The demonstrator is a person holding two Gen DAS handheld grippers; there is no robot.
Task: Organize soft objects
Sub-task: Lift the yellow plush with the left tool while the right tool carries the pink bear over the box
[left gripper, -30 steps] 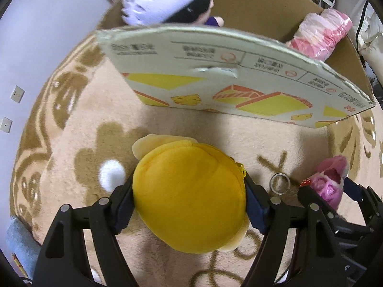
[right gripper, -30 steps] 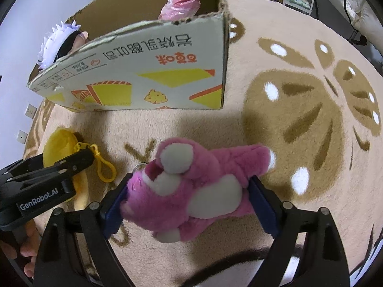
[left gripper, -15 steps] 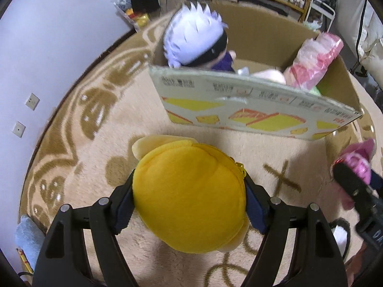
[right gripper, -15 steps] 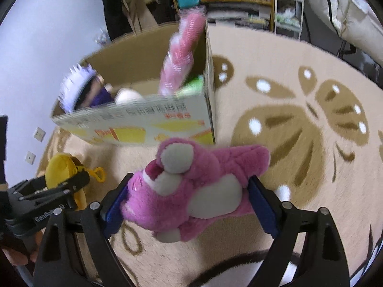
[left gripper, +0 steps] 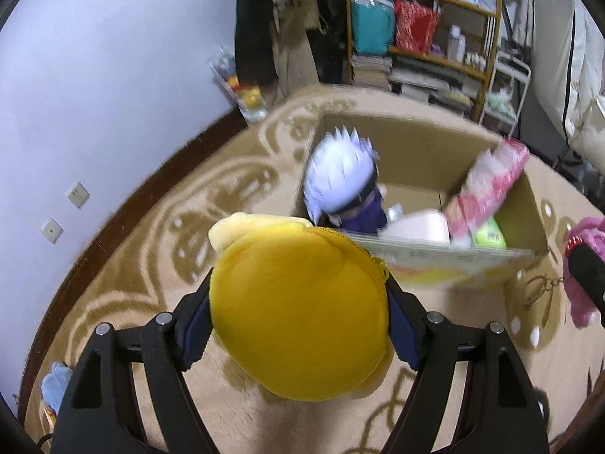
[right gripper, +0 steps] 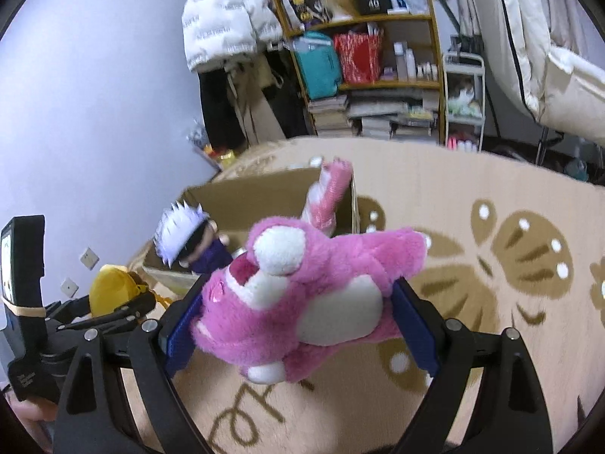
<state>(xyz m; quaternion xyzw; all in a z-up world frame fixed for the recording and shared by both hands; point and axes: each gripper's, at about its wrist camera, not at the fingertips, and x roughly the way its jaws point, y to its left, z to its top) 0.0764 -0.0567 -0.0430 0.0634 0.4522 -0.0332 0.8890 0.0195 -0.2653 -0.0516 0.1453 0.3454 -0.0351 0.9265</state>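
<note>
Left wrist: left gripper (left gripper: 298,317) is clamping the yellow plush (left gripper: 298,314), holding it above the rug (left gripper: 151,265), near side of the box (left gripper: 423,151). A white-haired doll (left gripper: 340,181) is sitting inside the box.

Right wrist: right gripper (right gripper: 298,310) is squeezing the pink bear (right gripper: 306,299), lifted above the rug just right of the box (right gripper: 257,196).

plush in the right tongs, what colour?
Pink with white patches; the pink plush shows best in the right wrist view, clamped in the right tongs.
</note>
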